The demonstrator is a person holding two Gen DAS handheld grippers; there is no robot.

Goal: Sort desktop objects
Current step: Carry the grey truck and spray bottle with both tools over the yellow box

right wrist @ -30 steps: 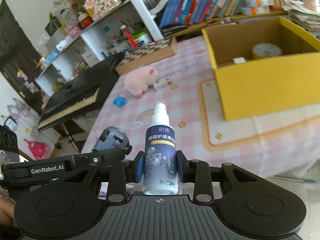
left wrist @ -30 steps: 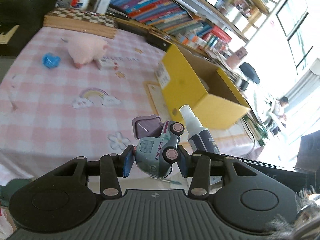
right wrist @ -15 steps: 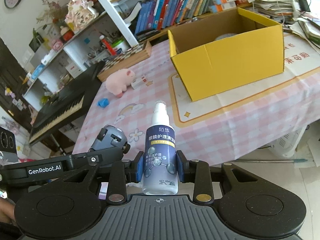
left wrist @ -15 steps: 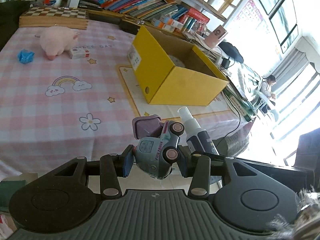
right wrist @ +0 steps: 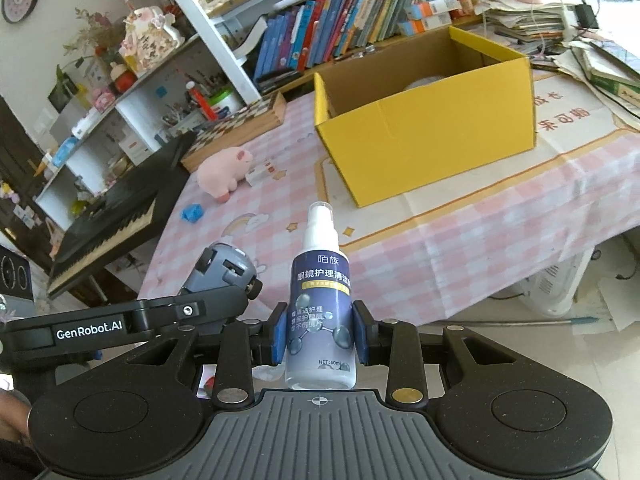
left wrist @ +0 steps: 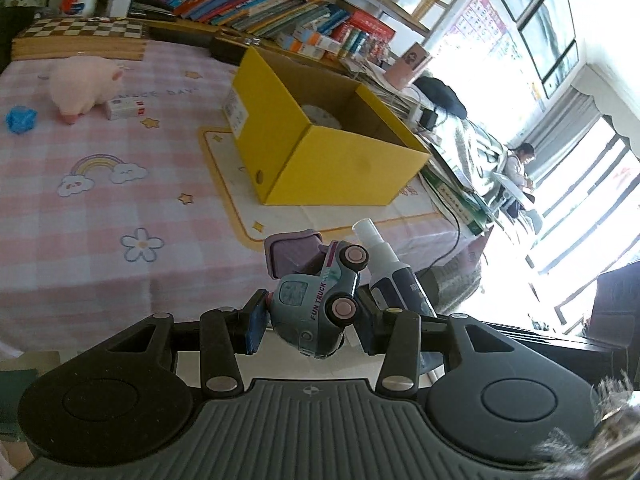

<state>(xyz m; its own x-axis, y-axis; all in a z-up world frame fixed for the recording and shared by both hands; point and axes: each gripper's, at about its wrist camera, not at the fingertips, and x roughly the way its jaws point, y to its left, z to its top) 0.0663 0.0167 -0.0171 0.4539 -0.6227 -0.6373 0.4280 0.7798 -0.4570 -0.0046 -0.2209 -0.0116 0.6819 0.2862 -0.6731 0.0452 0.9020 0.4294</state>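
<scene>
Both claws are loaded and hang off the near edge of the pink checked tablecloth (right wrist: 460, 236). Clamped in the right gripper (right wrist: 320, 338) stands a white-capped blue spray bottle (right wrist: 322, 304), upright, long axis pointing up and ahead; the left gripper (left wrist: 310, 318) pinches a small blue-grey toy truck with pink wheels (left wrist: 316, 300), tipped on its side. Their likely goal, the open yellow cardboard box (right wrist: 424, 140), sits ahead across the table, up and to the right of both. By my reckoning the right hand is nearer its open top, and the bottle must clear the near wall.
</scene>
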